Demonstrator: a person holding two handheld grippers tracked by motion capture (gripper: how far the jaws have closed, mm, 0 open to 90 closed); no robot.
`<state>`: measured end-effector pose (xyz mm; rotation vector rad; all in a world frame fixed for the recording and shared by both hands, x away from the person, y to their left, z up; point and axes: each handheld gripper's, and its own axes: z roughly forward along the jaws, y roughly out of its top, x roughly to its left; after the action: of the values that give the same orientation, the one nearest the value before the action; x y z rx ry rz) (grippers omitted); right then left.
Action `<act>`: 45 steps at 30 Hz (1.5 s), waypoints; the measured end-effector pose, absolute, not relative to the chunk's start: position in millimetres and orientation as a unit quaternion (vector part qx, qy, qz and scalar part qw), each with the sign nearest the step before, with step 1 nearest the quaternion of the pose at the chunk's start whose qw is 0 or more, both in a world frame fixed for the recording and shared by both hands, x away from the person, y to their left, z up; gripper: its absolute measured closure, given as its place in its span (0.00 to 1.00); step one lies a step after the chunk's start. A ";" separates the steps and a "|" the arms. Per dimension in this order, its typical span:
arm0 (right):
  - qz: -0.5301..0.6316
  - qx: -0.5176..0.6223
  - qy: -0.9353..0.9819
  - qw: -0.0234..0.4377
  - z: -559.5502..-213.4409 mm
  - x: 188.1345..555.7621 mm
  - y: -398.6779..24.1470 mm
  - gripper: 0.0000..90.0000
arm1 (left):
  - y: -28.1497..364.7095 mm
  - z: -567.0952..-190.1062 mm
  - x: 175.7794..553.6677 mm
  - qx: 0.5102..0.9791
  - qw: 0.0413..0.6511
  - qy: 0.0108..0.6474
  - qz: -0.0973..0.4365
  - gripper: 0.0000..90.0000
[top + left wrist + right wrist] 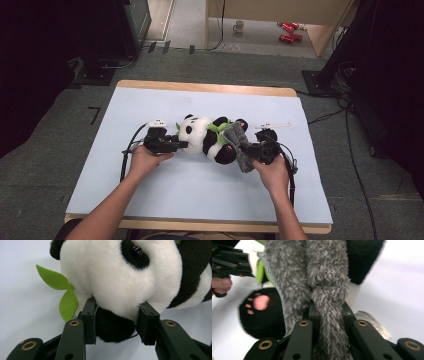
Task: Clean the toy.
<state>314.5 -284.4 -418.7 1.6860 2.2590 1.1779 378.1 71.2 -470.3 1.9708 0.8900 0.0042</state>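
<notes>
Plush panda (pixel 207 136), black and white with green felt leaves, lies on its side mid-table on the pale blue mat (pixel 150 185), its black ear clamped by the left gripper (pixel 181 145) while the right gripper (pixel 246 148) pinches a fuzzy grey scarf (pixel 239 145) draped over it.

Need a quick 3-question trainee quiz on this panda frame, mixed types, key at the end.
1. True or false: the left gripper is clamped on the plush panda.
2. What does the right gripper hold? A) a green felt leaf B) a grey fuzzy cloth C) a cable
3. What colour are the pads on the panda's black paw?

Key: 1 true, its jaws press the black part under the white head. 2 B, the grey fuzzy cloth. 3 pink.
</notes>
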 end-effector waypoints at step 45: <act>0.391 0.493 0.769 0.113 -387.0 307.9 -243.7 0.87 | 78.8 -455.9 348.1 0.823 0.480 0.298 0.067 0.38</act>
<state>307.9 -243.7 -387.0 1.4452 2.2567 1.1471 348.1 78.8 -455.9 2.0079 0.7261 0.1628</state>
